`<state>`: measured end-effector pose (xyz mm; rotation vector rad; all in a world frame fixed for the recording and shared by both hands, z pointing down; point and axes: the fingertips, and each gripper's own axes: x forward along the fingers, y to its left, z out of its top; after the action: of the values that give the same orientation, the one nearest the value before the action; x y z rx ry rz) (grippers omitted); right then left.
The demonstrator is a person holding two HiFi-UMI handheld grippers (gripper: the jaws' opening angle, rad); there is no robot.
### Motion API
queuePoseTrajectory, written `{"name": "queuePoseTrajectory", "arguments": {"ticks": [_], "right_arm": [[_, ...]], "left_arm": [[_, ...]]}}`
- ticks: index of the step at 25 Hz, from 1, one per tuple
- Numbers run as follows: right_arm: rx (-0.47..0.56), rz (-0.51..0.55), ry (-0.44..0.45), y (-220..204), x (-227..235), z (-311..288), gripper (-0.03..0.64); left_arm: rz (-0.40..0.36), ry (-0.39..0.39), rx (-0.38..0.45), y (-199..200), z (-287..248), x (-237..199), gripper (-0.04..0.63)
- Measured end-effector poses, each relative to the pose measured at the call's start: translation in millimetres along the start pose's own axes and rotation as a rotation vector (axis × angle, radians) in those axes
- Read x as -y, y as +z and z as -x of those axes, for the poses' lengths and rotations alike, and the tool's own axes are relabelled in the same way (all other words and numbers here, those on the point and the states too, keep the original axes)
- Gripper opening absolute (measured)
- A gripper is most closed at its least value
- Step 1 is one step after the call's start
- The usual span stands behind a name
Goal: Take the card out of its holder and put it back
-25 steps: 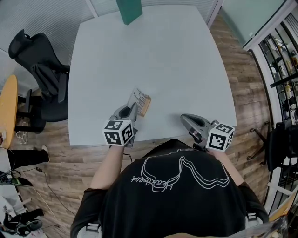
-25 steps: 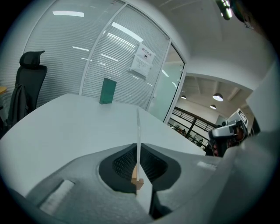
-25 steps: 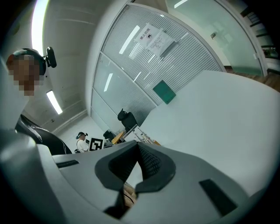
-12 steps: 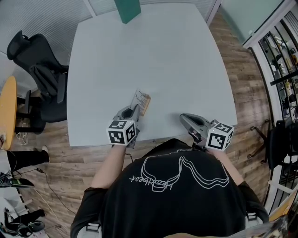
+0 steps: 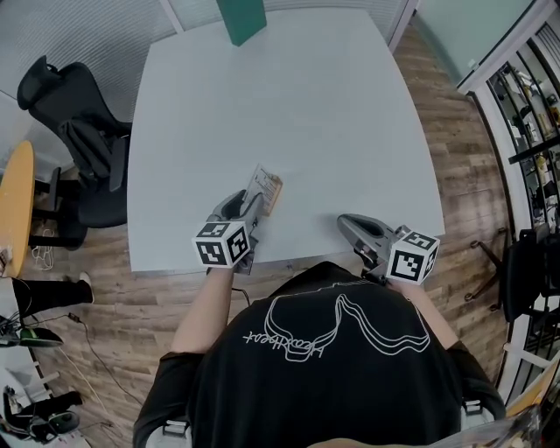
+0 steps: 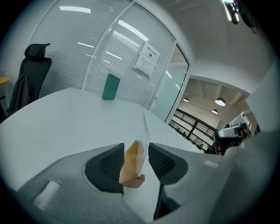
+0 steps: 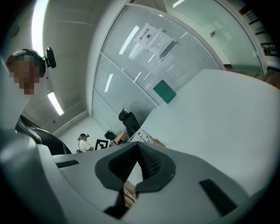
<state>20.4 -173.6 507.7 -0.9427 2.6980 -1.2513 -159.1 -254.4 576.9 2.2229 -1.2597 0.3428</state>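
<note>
A small wooden holder (image 5: 274, 194) stands near the table's front edge with a thin card (image 5: 260, 184) upright in its slot. My left gripper (image 5: 249, 208) reaches it from the front. In the left gripper view the holder (image 6: 131, 166) and the card's edge (image 6: 145, 127) sit between the jaws, which are opening; a narrow gap shows on each side, so the pads (image 6: 108, 165) do not press. My right gripper (image 5: 344, 221) rests to the right at the table's front edge, its jaws shut on nothing (image 7: 135, 188).
The white table (image 5: 289, 114) stretches away from me. A green block (image 5: 242, 17) stands at its far edge, also seen in the left gripper view (image 6: 110, 86). A black office chair (image 5: 83, 144) stands left of the table. Shelving (image 5: 529, 131) lines the right wall.
The left gripper's marker cube shifted slightly right, then back left. The card, the holder and the right gripper stay where they were.
</note>
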Motion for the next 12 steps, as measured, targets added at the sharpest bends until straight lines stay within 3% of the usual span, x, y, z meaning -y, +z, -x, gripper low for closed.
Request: {"name": "queuePoseTrajectory", "arguments": {"ticks": [6, 12], "right_arm": [[0.01, 0.019, 0.039, 4.2, -7.4, 15.7, 0.009], [0.024, 0.078, 0.1, 8.5, -25.9, 40.4, 0.009]], "left_arm": [[0.021, 0.053, 0.095, 21.5, 29.8, 5.6, 0.17], [-0.068, 0.101, 0.214, 53.7, 80.8, 45.6, 0.169]]}}
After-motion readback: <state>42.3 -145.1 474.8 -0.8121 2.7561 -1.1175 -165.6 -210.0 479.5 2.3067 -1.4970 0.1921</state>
